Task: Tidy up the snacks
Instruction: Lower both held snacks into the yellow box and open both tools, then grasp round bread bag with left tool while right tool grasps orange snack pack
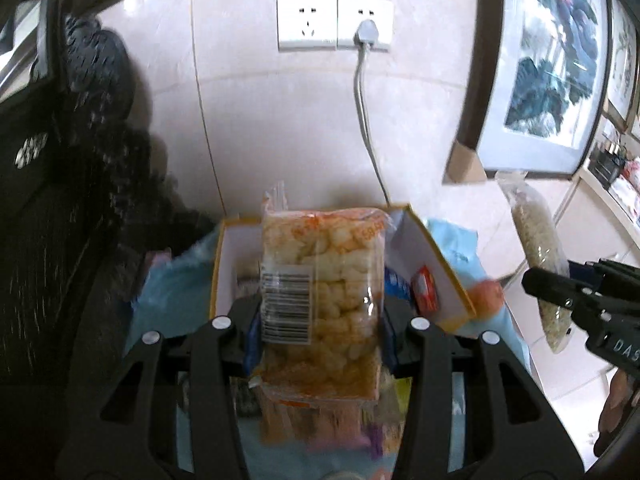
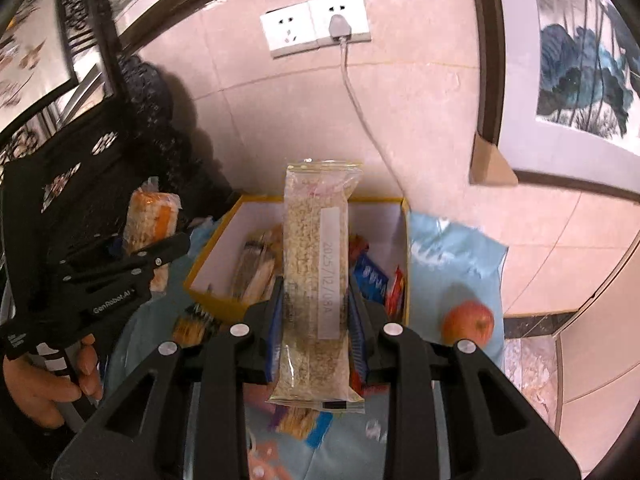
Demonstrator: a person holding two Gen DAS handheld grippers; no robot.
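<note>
Two packs are hanging over the yellow box (image 2: 224,300): left gripper (image 1: 320,320) clamping the puffed-rice pack (image 1: 324,280), right gripper (image 2: 316,320) gripping the oat bar (image 2: 316,264), both lengthwise, box just ahead.

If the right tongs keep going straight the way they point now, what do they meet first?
Probably the yellow-edged box. The right tongs, shut on the oat bar packet, point over its open top, so the packet's far end should meet the snacks inside or the back wall. How high they are above it is unclear.
</note>
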